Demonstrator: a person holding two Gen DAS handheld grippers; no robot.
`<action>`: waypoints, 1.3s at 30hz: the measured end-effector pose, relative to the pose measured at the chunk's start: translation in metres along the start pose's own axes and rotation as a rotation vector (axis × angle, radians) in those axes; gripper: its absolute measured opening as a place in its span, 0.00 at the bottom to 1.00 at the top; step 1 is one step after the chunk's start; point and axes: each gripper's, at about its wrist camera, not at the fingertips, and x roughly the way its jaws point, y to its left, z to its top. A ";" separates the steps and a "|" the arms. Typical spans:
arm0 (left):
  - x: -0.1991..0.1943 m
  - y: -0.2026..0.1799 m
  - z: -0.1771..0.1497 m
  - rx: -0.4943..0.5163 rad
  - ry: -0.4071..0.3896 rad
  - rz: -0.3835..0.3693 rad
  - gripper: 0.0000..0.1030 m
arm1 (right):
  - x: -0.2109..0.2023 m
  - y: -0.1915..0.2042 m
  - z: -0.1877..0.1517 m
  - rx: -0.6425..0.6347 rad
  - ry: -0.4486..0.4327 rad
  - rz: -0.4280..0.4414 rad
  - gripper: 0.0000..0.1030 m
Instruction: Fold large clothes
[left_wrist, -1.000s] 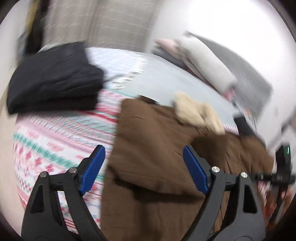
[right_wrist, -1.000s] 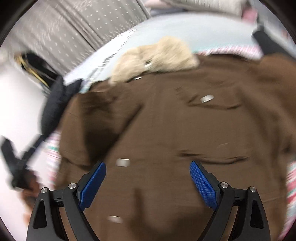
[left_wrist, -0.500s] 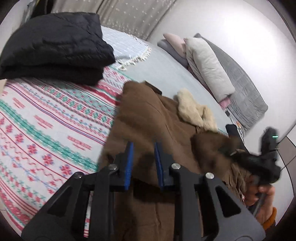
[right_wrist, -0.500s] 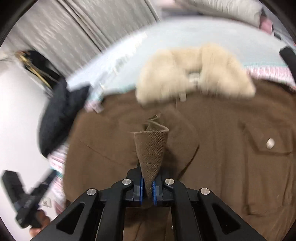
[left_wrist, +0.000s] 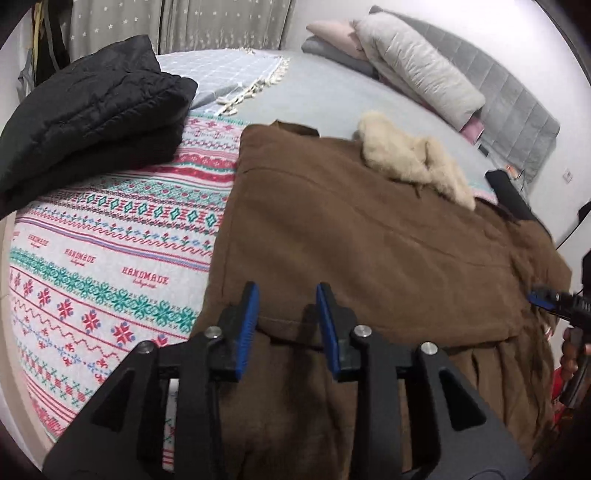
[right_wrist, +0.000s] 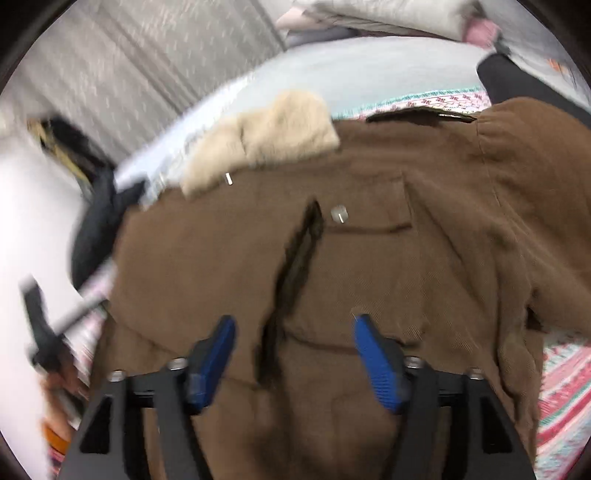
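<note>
The left gripper (left_wrist: 284, 325) has its jaws partly parted, gripping nothing. The right gripper (right_wrist: 295, 354) has jaws spread wider, also gripping nothing. Both angle forward and down.

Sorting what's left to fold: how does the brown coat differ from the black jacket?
The brown coat lies spread out, only partly folded; the black jacket is a compact folded stack. The coat has a cream fur collar; the jacket shows none. Both rest on the patterned blanket.

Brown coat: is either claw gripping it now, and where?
Neither. The left gripper and right gripper are both open over the coat, gripping nothing.
</note>
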 end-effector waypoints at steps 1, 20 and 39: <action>-0.001 0.003 -0.001 -0.011 -0.010 -0.003 0.33 | 0.003 0.000 0.007 0.020 -0.008 0.022 0.74; 0.025 0.022 -0.001 -0.112 -0.042 0.009 0.33 | 0.038 0.062 0.089 -0.233 -0.295 -0.255 0.14; -0.003 0.001 0.000 -0.076 0.038 0.114 0.83 | -0.021 -0.025 0.015 -0.029 -0.158 -0.424 0.79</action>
